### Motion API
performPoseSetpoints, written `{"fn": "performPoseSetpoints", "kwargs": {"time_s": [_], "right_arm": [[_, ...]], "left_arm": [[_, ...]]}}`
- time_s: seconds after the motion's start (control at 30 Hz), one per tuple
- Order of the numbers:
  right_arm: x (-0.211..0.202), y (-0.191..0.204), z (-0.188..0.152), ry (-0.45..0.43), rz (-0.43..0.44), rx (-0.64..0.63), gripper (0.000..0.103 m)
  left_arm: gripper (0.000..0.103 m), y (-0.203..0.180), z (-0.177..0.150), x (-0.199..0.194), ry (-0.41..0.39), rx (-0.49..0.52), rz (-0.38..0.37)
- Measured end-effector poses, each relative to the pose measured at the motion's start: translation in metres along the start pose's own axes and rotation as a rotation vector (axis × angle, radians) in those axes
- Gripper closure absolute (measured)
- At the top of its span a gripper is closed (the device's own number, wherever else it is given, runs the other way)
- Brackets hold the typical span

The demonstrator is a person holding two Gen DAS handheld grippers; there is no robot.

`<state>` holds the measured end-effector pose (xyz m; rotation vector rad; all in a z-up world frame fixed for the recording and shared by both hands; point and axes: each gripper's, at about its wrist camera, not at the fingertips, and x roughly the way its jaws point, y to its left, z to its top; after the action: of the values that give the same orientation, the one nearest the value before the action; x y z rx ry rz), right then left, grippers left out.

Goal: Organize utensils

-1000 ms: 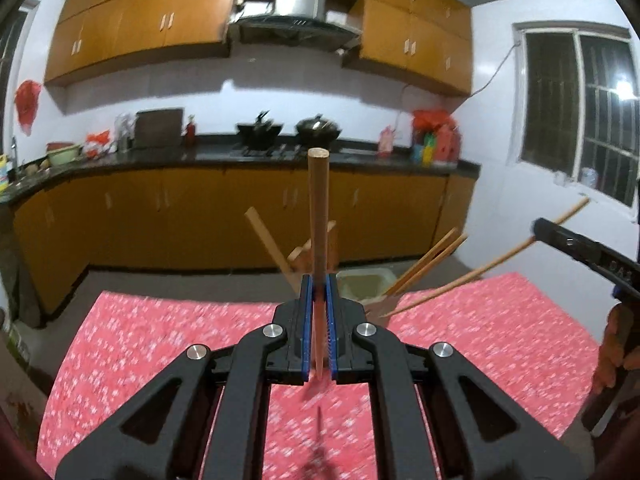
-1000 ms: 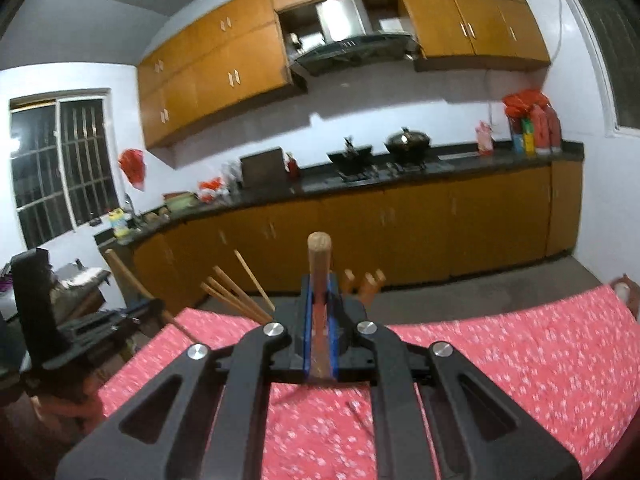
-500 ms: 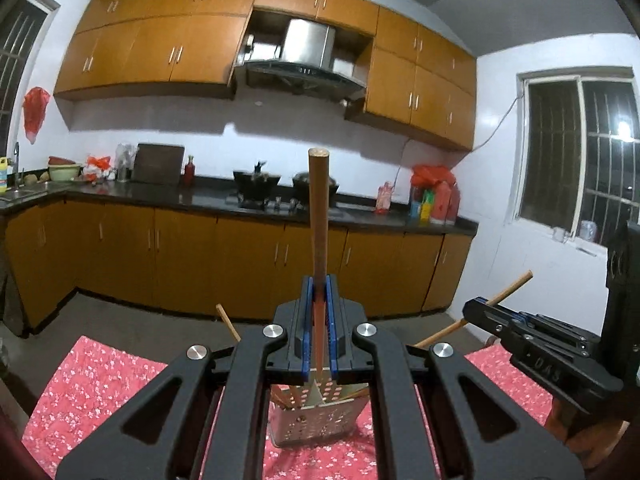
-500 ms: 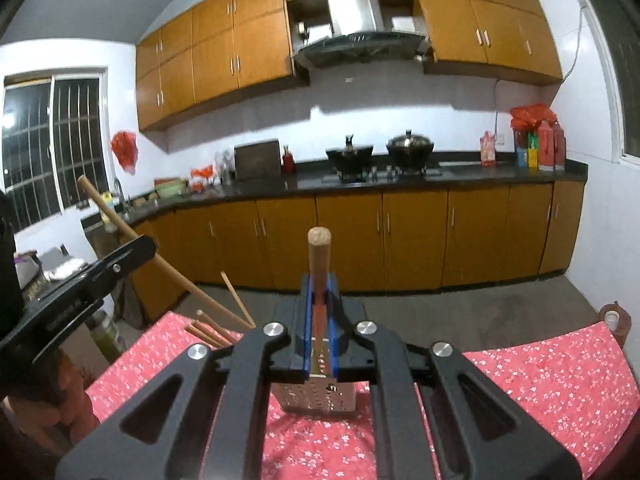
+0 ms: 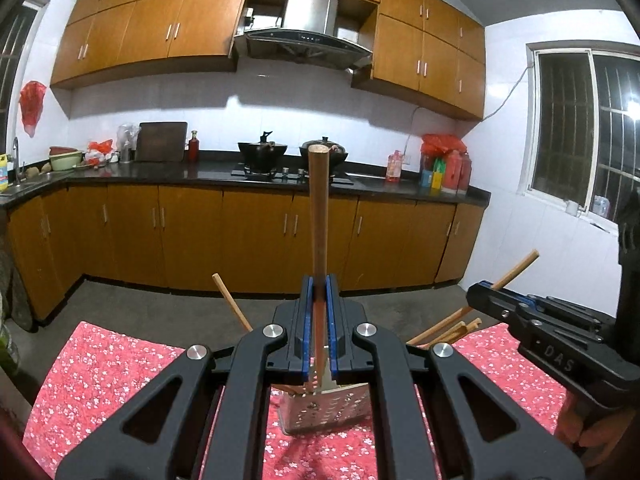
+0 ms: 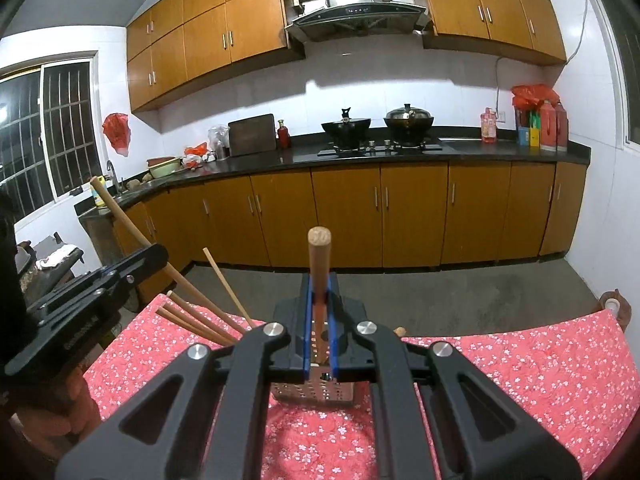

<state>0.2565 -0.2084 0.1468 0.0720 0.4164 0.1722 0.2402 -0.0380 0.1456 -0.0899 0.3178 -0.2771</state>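
Observation:
My left gripper is shut on a wooden-handled utensil that stands upright, its lower end reaching into a perforated metal holder on the red floral tablecloth. Chopsticks lean out of the holder. My right gripper is shut on a second wooden handle, also dipping into the holder. Each gripper shows in the other's view: the right gripper at the right, the left gripper at the left with its long handle slanting up.
The table's far edge gives onto grey floor, then brown cabinets and a dark counter with two woks. A small capped object sits at the table's far right corner. A person's hands grip the tools.
Both grippers have closed in on the metal holder and on each other. The holder now sits right beneath both sets of fingers, and the held utensils' lower ends have come down into it.

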Motion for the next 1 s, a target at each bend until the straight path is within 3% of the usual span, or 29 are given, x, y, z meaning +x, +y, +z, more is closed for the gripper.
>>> {"fn": "performPoseSetpoints", "kwargs": {"time_s": [0.37, 0.43, 0.5, 0.53, 0.73, 1.0], "right_arm": [[0.002, -0.002, 0.002, -0.008, 0.008, 0.016, 0.093], [0.000, -0.004, 0.002, -0.018, 0.010, 0.022, 0.084], [-0.004, -0.006, 0.002, -0.032, 0.006, 0.030, 0.079], [-0.005, -0.006, 0.002, -0.036, 0.005, 0.033, 0.077], [-0.014, -0.008, -0.002, -0.056, -0.018, 0.031, 0.067], [-0.017, -0.010, -0.011, -0.043, -0.052, 0.030, 0.064]], "left_arm": [[0.095, 0.004, -0.004, 0.022, 0.045, -0.031, 0.012], [0.090, 0.007, -0.003, 0.018, 0.034, -0.044, 0.010], [0.064, 0.007, 0.000, 0.010, 0.011, -0.049, 0.018], [0.060, 0.008, 0.001, 0.006, -0.003, -0.051, 0.021], [0.056, 0.015, 0.009, -0.016, -0.057, -0.064, 0.013], [0.051, 0.026, 0.008, -0.032, -0.072, -0.073, 0.045]]}}
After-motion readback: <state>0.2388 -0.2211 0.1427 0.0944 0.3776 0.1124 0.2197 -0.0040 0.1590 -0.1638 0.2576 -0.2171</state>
